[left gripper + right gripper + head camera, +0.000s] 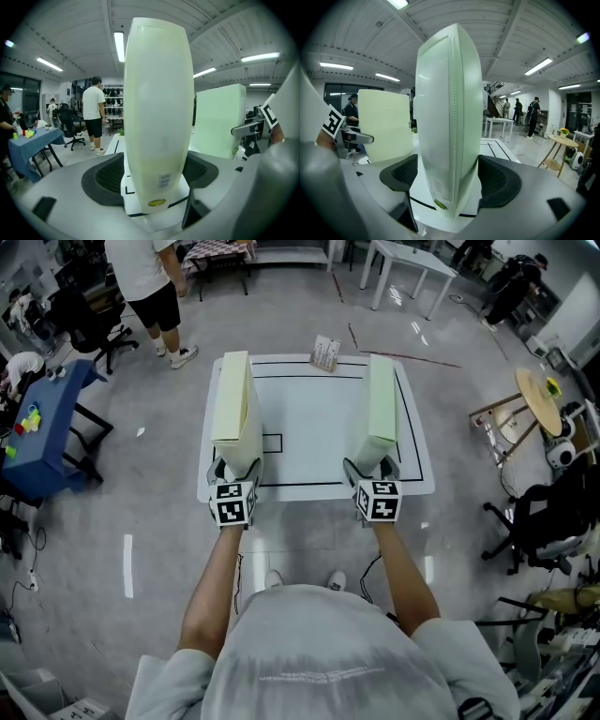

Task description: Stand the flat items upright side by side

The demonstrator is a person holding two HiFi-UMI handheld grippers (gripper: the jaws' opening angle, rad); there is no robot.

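Two flat packs stand upright on the white table (309, 418), apart from each other. The pale yellow pack (232, 399) (159, 108) stands at the left, its near end between the jaws of my left gripper (237, 468) (157, 173). At the right is the pale green pack (381, 399) (447, 117), its near end between the jaws of my right gripper (372, 468) (447, 176). Both grippers are open wide, with their pads close beside the pack faces and not visibly pressing on them. Each pack rests on its bottom edge on the table. The green pack (220, 122) also shows in the left gripper view.
A small printed box (325, 352) lies at the table's far edge. Black lines mark a rectangle on the tabletop. A blue table (42, 427) and a person (150, 287) are at the left. A round wooden stool (539, 399) and a black chair (544, 512) are at the right.
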